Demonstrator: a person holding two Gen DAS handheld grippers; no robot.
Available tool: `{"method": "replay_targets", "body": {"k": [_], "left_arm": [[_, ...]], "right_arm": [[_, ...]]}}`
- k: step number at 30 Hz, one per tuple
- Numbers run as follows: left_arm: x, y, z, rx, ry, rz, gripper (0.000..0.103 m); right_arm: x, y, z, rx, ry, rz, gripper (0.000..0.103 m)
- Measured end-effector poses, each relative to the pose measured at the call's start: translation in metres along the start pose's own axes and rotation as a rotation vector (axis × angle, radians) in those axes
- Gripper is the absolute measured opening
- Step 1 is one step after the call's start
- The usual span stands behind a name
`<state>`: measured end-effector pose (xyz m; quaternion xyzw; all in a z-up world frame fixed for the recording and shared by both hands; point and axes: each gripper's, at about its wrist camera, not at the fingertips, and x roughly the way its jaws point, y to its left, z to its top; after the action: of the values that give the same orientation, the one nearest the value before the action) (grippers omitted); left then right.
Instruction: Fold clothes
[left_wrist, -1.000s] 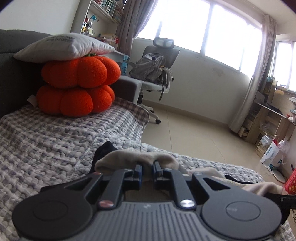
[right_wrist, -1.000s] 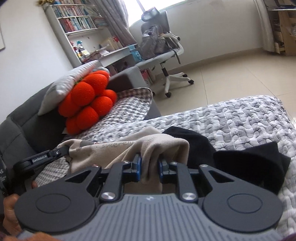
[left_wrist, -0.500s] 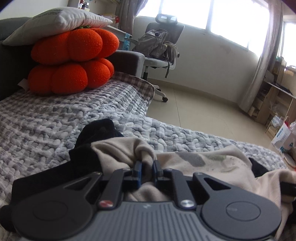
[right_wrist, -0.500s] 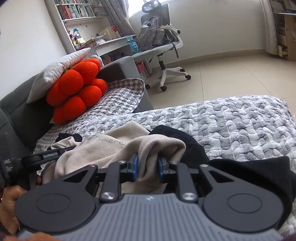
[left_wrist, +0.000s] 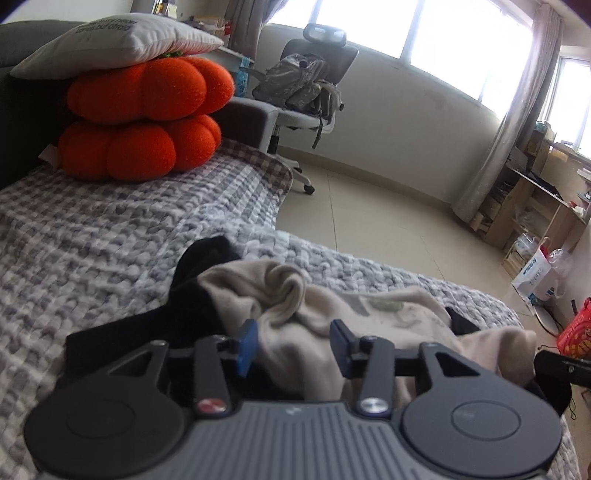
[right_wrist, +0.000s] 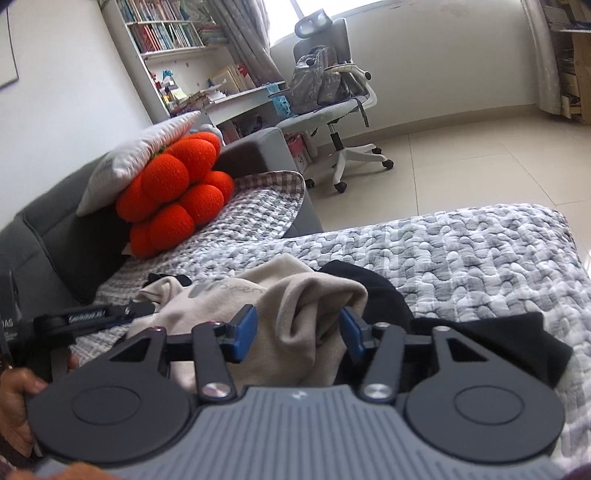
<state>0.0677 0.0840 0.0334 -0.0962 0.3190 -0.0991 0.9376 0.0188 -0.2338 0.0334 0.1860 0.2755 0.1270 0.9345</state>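
A beige garment (left_wrist: 314, 314) with grey print lies crumpled on the grey knitted blanket (left_wrist: 110, 240), over a black garment (left_wrist: 199, 258). My left gripper (left_wrist: 293, 339) is open, its blue pads on either side of a bunched fold without pinching it. In the right wrist view the same beige garment (right_wrist: 280, 314) lies between the spread pads of my open right gripper (right_wrist: 297, 330). The black garment (right_wrist: 498, 343) spreads to the right under it. The left gripper (right_wrist: 92, 317) shows at the left edge, held by a hand (right_wrist: 14, 391).
Two orange pumpkin cushions (left_wrist: 144, 118) and a white pillow (left_wrist: 114, 40) are stacked against the grey sofa back (right_wrist: 40, 240). Beyond the blanket's edge lie a tiled floor (left_wrist: 388, 221), an office chair (left_wrist: 310, 85) with a backpack, bookshelves (right_wrist: 166, 33) and a wooden desk (left_wrist: 535, 199).
Both grippers have opened and let go of the beige garment, which now lies slack on the blanket. Both have drawn back slightly.
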Motion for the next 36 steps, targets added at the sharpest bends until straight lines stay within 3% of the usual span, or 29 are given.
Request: {"method": "replay_targets", "body": {"k": [8, 21, 36], "left_arm": [[-0.02, 0.028, -0.012, -0.09, 0.134, -0.066, 0.043], [-0.013, 0.022, -0.023, 0.009, 0.228, -0.093, 0.035], [-0.001, 0.034, -0.025, 0.003, 0.242, -0.112, 0.032]], "right_arm": [[-0.02, 0.005, -0.012, -0.004, 0.031, -0.003, 0.054], [-0.001, 0.031, -0.038, -0.128, 0.13, -0.013, 0.045], [0.023, 0.021, -0.045, -0.214, 0.123, -0.085, 0.045]]}}
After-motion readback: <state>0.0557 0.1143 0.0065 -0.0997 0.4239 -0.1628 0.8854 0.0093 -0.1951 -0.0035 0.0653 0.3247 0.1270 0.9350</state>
